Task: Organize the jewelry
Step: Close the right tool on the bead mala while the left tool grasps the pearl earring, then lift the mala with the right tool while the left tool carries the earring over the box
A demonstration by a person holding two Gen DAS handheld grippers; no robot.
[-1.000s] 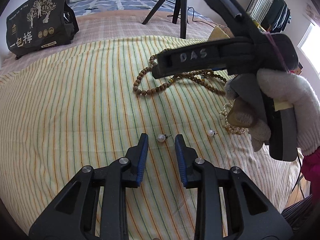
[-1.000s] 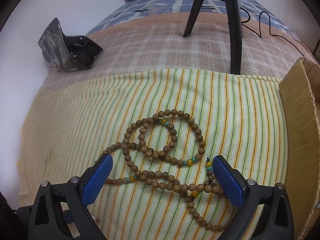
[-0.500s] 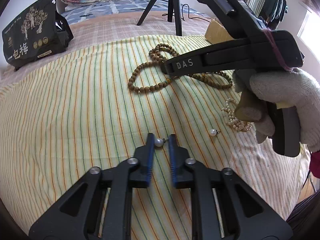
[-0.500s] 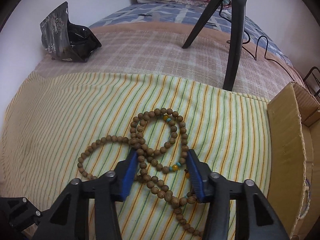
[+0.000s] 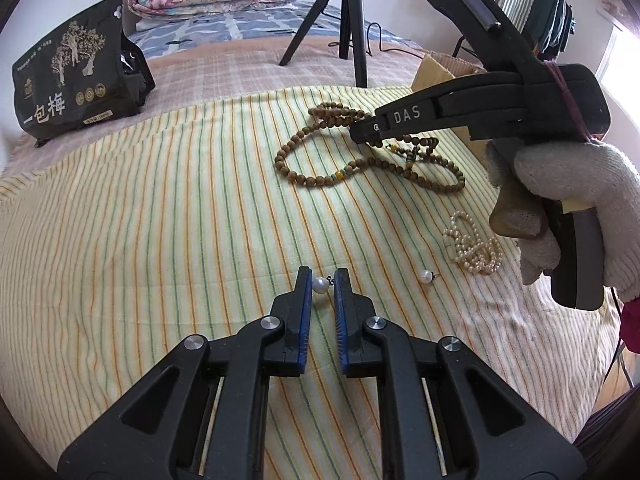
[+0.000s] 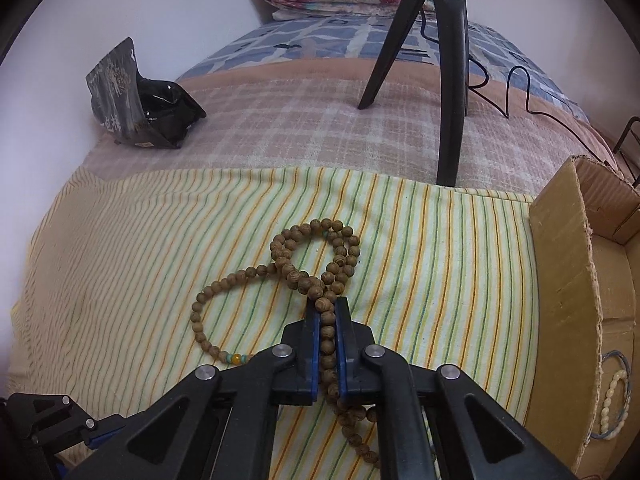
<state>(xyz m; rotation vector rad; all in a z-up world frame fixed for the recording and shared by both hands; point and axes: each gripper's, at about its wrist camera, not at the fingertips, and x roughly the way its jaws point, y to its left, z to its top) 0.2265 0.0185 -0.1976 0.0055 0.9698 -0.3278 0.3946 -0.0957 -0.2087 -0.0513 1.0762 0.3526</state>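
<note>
On the striped sheet (image 5: 168,216) over the bed, both grippers are clenched on jewelry at once. Left gripper (image 5: 320,282) pinches a pearl earring (image 5: 319,284) right at its fingertips, the pearl against the left pad and the small post toward the right one; the hold sits at the very tip, so it looks marginal. Right gripper (image 6: 327,322) is clamped on a strand of the wooden bead necklace (image 6: 280,268), beads running down the length of the gap between the pads; most of the necklace lies looped on the sheet ahead of the tips, with a tail trailing back under the gripper. To do this step well: lift the earring straight up and slowly, without rolling the wrist, since a round pearl can squirt out of a tip pinch. Raise the necklace high enough for the loops to clear the sheet before swinging toward the cardboard box (image 6: 568,280) on the right, so the hanging beads do not drag or snag. A second earring (image 5: 426,277) and a heap of pearls (image 5: 476,246) lie near the gloved right hand (image 5: 576,208), apart from both grippers; keep the necklace swing off them. The box already holds a bracelet (image 6: 616,396).
</note>
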